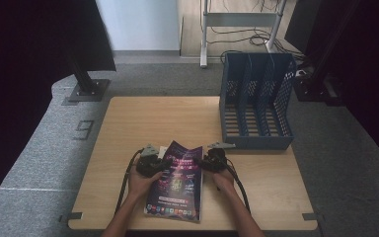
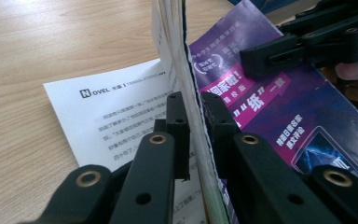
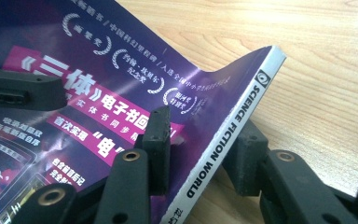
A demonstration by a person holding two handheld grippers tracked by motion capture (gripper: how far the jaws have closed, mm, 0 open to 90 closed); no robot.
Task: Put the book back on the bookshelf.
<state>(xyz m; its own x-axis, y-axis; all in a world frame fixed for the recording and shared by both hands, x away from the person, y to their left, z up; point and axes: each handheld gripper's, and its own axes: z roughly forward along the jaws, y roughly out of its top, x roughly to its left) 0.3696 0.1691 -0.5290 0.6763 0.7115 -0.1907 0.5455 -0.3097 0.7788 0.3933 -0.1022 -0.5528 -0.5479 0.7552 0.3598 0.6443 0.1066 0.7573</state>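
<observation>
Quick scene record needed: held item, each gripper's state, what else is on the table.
item: magazine, purple cover, far end lifted off the table
left gripper: shut on the page edge
right gripper: jaws astride the spine, not clearly pressing
loose sheet: printed, flat under the magazine
file rack: blue, far right, looks empty

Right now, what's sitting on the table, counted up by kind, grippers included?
Magazines: 1, purple magazine
File racks: 1, blue file rack
Loose printed sheets: 1, white sheet beside the magazine
Grippers: 2, left gripper and right gripper, one at each side edge of the magazine
Total: 5
</observation>
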